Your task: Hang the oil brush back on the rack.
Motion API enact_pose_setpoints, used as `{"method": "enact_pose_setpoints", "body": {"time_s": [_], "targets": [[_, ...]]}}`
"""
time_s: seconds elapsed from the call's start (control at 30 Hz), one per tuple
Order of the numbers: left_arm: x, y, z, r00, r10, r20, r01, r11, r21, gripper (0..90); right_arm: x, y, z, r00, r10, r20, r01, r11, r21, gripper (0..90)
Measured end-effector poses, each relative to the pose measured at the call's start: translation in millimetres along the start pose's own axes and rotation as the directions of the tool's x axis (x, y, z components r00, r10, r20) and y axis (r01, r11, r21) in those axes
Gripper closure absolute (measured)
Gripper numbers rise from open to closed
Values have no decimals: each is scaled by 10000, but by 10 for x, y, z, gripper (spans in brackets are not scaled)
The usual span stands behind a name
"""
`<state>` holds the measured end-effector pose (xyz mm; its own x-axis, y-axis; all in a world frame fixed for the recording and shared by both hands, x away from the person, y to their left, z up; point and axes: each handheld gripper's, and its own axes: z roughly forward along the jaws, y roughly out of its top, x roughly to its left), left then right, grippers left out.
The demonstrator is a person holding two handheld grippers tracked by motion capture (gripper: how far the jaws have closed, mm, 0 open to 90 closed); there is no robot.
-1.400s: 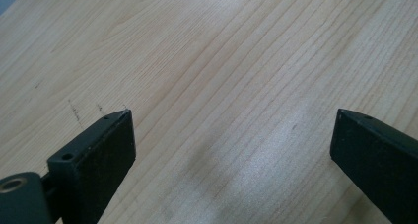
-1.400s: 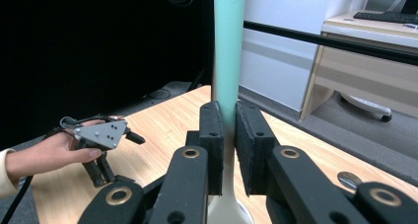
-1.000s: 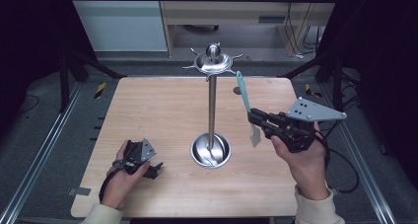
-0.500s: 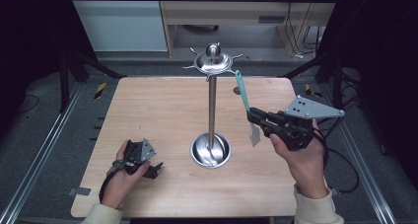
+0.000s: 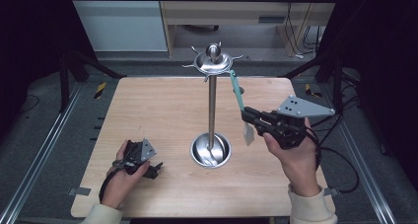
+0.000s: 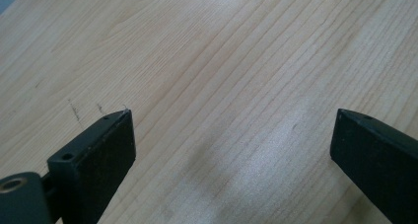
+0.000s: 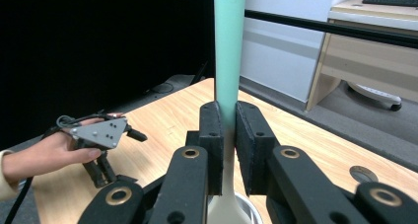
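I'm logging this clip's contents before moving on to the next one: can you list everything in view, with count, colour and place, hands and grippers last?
Table: one, light wood, under everything.
Stand: one, silver metal, table centre; round dish base, upright pole, top disc with hooks around it.
Spatula: one, teal handle with pale blade, upright to the right of the pole, blade down, clamped at the handle.
Desk: one, pale wood, beyond the table.
Left gripper: one, black, resting on the table near its front left, jaws wide apart with nothing between.
Right gripper: one, black with grey plate, raised right of the stand, shut on the spatula.
Hands: two, one on each gripper.
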<state>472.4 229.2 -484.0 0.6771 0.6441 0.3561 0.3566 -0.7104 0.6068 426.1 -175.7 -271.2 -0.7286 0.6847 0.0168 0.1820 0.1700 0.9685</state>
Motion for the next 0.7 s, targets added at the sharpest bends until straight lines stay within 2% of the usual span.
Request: {"method": "enact_pose_setpoints", "body": {"time_s": [0.3,0.7], "targets": [[-4,1,0,10000,18,-1,-18,10000,-5,31,69,-117,142,9990,379,230,-362,9968,-710,822],[-13,1,7,10000,15,16,-15,10000,19,31,160,-212,291,9956,555,759,-444,9890,-1408,822]]}}
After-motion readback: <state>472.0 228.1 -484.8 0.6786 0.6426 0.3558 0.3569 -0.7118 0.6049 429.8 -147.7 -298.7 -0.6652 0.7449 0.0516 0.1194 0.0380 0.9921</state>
